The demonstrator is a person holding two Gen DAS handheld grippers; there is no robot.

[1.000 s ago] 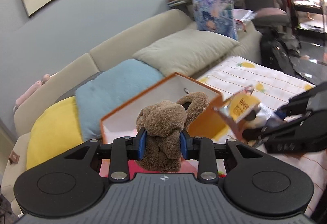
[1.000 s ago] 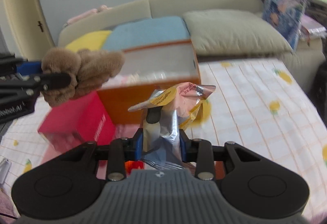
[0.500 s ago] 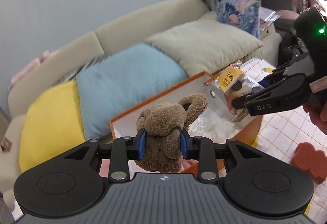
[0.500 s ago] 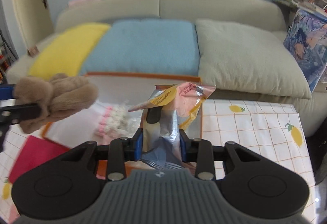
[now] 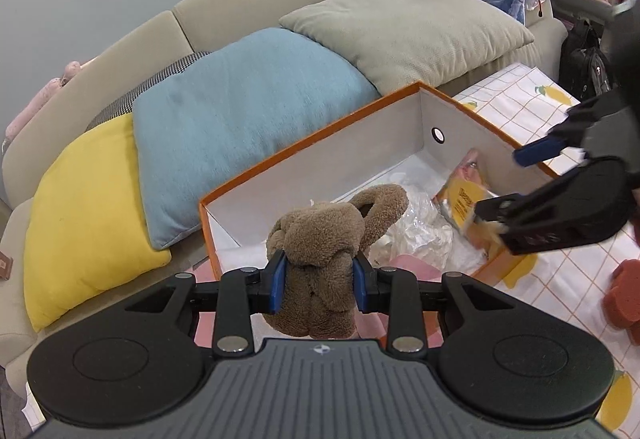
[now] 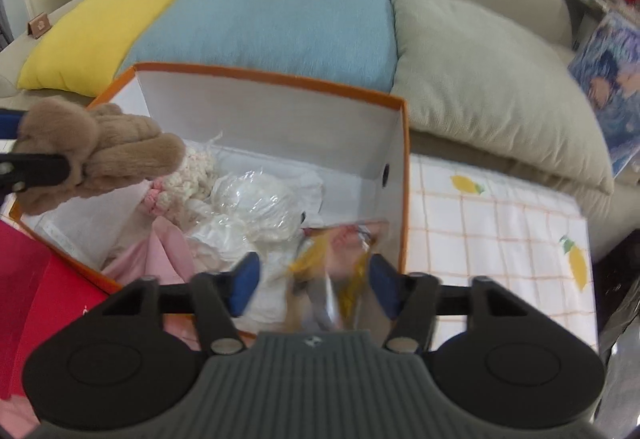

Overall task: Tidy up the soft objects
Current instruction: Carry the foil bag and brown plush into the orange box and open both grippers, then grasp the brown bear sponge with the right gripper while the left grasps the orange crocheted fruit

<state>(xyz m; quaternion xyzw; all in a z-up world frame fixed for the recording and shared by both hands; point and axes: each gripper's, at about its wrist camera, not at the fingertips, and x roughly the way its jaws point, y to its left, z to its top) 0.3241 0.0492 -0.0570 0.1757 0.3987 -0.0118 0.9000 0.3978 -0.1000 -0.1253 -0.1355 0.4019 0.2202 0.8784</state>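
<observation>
My left gripper (image 5: 319, 281) is shut on a brown plush toy (image 5: 324, 247) and holds it over the near left corner of the open orange box (image 5: 304, 159). The toy also shows in the right wrist view (image 6: 96, 153). My right gripper (image 6: 314, 279) is open over the box's right end (image 6: 404, 175). A yellow and silver snack packet (image 6: 340, 267) sits blurred between its spread fingers, and in the left wrist view (image 5: 464, 199) it lies inside the box against the right wall. The box holds a clear wrapped white item (image 6: 260, 207) and a cream knitted toy (image 6: 192, 167).
The box stands on a lemon-print cloth (image 6: 500, 223). A sofa behind carries yellow (image 5: 88, 199), blue (image 5: 248, 99) and beige (image 5: 404, 27) cushions. A red box (image 6: 32, 287) lies left of the orange box. A rust-coloured soft piece (image 5: 624, 299) lies on the cloth at right.
Both grippers have moved forward over the orange box. My right gripper has opened and let go of the snack packet, which has dropped into the box. The left still holds the plush toy.
</observation>
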